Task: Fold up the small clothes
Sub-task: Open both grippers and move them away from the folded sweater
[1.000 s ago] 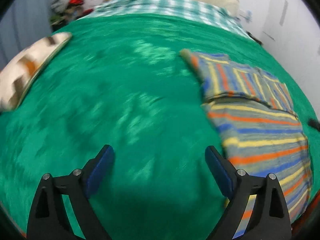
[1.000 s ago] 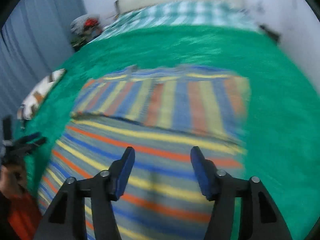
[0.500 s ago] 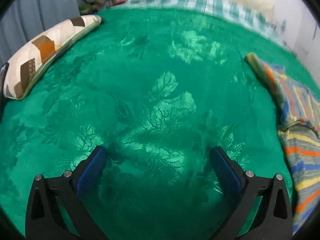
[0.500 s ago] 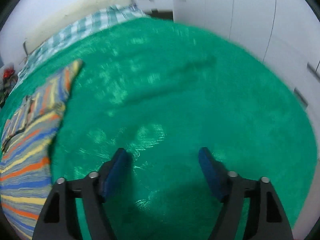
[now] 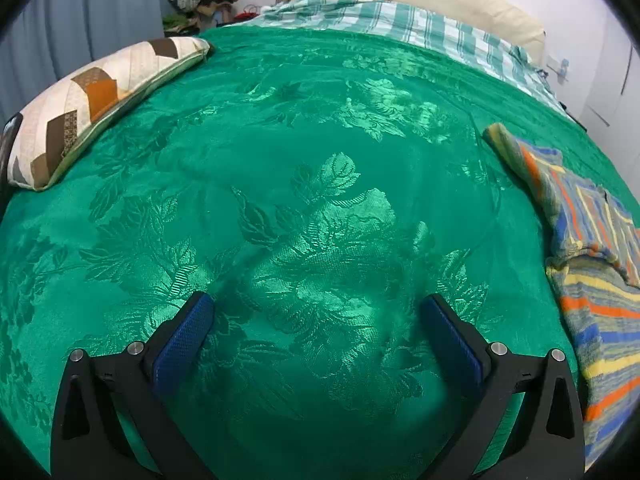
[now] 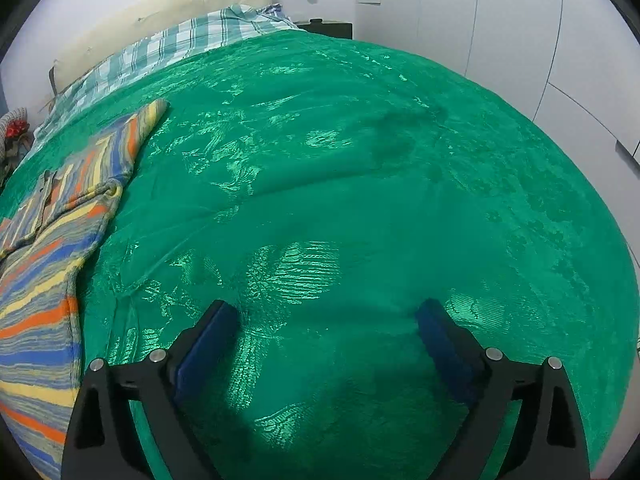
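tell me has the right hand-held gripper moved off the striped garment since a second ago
Yes. The right hand-held gripper swung right, off the striped garment, and now sits over bare green bedspread.

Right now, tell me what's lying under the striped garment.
The striped garment lies directly on the green bedspread, which shows all around its edges. Its upper part is folded over its lower part. Whatever sits beneath or inside the fold is covered and cannot be seen.
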A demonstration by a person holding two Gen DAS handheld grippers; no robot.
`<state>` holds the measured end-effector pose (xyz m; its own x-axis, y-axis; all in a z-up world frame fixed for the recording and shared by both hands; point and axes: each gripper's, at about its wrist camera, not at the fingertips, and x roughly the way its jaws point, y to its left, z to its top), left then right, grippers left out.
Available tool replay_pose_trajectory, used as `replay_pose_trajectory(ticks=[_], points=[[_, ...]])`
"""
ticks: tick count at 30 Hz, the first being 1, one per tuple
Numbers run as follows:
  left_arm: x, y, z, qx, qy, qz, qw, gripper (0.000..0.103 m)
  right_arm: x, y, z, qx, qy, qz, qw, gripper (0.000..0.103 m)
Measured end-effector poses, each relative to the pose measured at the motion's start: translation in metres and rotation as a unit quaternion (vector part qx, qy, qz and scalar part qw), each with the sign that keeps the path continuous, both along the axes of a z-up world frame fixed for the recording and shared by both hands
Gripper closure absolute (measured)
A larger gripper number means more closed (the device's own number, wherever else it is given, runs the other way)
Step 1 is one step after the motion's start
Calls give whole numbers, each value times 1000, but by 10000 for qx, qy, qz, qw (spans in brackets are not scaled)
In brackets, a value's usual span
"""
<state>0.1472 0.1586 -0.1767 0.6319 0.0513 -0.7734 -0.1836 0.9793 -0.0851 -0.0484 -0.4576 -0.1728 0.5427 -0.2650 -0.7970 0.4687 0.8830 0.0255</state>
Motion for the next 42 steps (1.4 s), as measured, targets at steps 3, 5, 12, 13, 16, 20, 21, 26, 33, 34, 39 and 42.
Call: replay_pose_trajectory(ticks=[3, 5, 12, 13, 16, 20, 21, 26, 33, 34, 39, 42], points=[[0, 0, 0, 3, 0, 1, 10000, 0, 5, 0, 0, 19, -15, 9, 10000, 8], [0, 0, 0, 1, -1, 1, 10000, 0, 6, 1, -1, 30, -28, 25, 10000, 8], [0, 0, 0, 3, -2, 1, 10000, 0, 3, 0, -2, 38, -33, 53, 10000, 8], [0, 0, 0, 3, -3, 2, 10000, 0, 3, -1, -2, 34, -31, 53, 10000, 8], [0, -1, 0, 4, -3, 2, 10000, 0, 2, -1, -1, 32, -29, 52, 10000, 8], [-1, -1, -1, 5, -4, 2, 10000, 0, 3, -2, -1, 64, -45, 67, 9999, 8], [-1, -1, 0, 4, -4, 2, 10000, 0, 3, -2, -1, 63, -45, 69, 9999, 8], [-1, -1, 0, 5, -5, 3, 10000, 0, 2, 0, -2, 16, -33, 59, 10000, 7], [-1, -1, 0, 6, -7, 4, 10000, 0, 0, 0, -2, 32, -48, 68, 10000, 7], [-1, -1, 0, 6, -8, 4, 10000, 0, 0, 0, -2, 31, -48, 65, 10000, 7], [-1, -1, 0, 7, -8, 4, 10000, 0, 1, 0, -2, 10, -35, 66, 10000, 7], [-1, -1, -1, 7, -9, 5, 10000, 0, 0, -1, -2, 12, -44, 69, 10000, 6]])
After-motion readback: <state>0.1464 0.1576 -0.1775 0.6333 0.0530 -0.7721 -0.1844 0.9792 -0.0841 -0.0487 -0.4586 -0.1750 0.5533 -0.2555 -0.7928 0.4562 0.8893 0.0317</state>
